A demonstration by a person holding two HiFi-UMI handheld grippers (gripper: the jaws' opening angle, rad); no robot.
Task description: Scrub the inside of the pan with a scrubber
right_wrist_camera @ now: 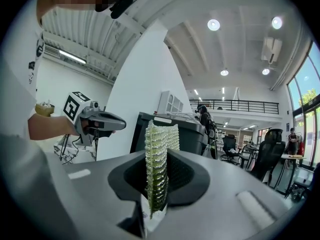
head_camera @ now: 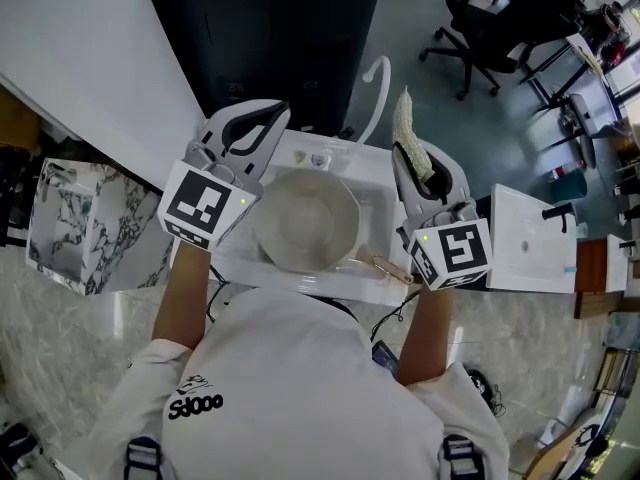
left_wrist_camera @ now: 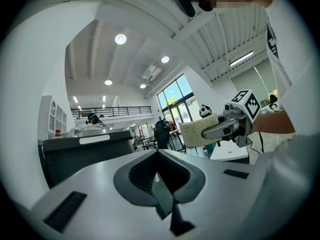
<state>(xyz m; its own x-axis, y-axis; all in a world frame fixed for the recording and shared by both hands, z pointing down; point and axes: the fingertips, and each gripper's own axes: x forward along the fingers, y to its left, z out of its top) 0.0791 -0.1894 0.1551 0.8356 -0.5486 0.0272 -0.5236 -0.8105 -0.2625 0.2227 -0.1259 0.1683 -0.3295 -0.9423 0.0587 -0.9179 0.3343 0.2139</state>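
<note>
The scrubbing proper is judged as not yet being started: both tools are being held above the white sink (head_camera: 378,206), clear of the pan (head_camera: 305,218), which is sitting in the basin between them. The scrubber (right_wrist_camera: 157,169) is being gripped edge-on by the right gripper (right_wrist_camera: 159,184), whose jaws are being pressed closed on its lower part while the rest is standing upright above them. Nothing is being held by the left gripper (left_wrist_camera: 160,169); in the left gripper view its dark pads are being kept together with no object between them. The next move is judged as calling for the right gripper to be tipped downward and brought over the pan's mouth, so that the scrubber's broad face is laid against the inner wall. The left gripper may be needed on the rim or on the handle (head_camera: 390,268) to stop the pan from turning. The scrubber is being shown as a flat, pale yellow-green pad with a coarse, knobbly weave, likely soft and easily bent under pressure. The pan is round and fairly deep, its inside pale and dull, and its handle looks wooden. The sink is smooth and glossy, with a curved white tap (head_camera: 379,86) behind it.
</note>
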